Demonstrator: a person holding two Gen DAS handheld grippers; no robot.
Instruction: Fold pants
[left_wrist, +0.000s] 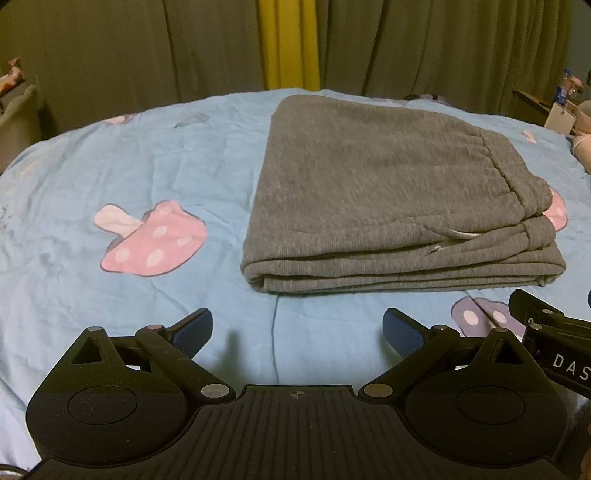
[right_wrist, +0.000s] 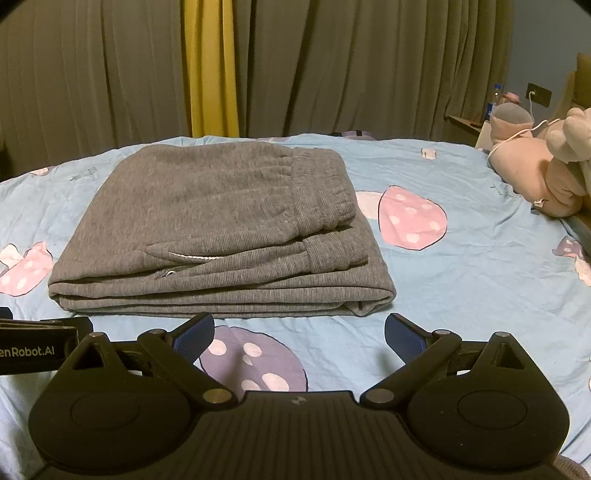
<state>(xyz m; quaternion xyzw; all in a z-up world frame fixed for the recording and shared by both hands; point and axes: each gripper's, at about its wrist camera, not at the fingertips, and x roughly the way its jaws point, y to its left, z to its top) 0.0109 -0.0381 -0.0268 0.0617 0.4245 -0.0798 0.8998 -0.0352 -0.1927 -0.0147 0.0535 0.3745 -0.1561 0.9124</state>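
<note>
Grey sweatpants (left_wrist: 388, 192) (right_wrist: 214, 229) lie folded into a flat stack of several layers on the blue bedsheet, with the elastic waistband on top at the right. My left gripper (left_wrist: 297, 330) is open and empty, hovering over the sheet just short of the stack's near left corner. My right gripper (right_wrist: 299, 334) is also open and empty, a little in front of the stack's near right corner. Each gripper's body shows at the edge of the other's view.
The bed (left_wrist: 129, 155) has a light blue sheet printed with pink and purple mushrooms. A pink plush toy (right_wrist: 539, 173) lies at the right edge, beside a nightstand with a bottle (right_wrist: 495, 99). Olive and yellow curtains (right_wrist: 295, 66) hang behind the bed.
</note>
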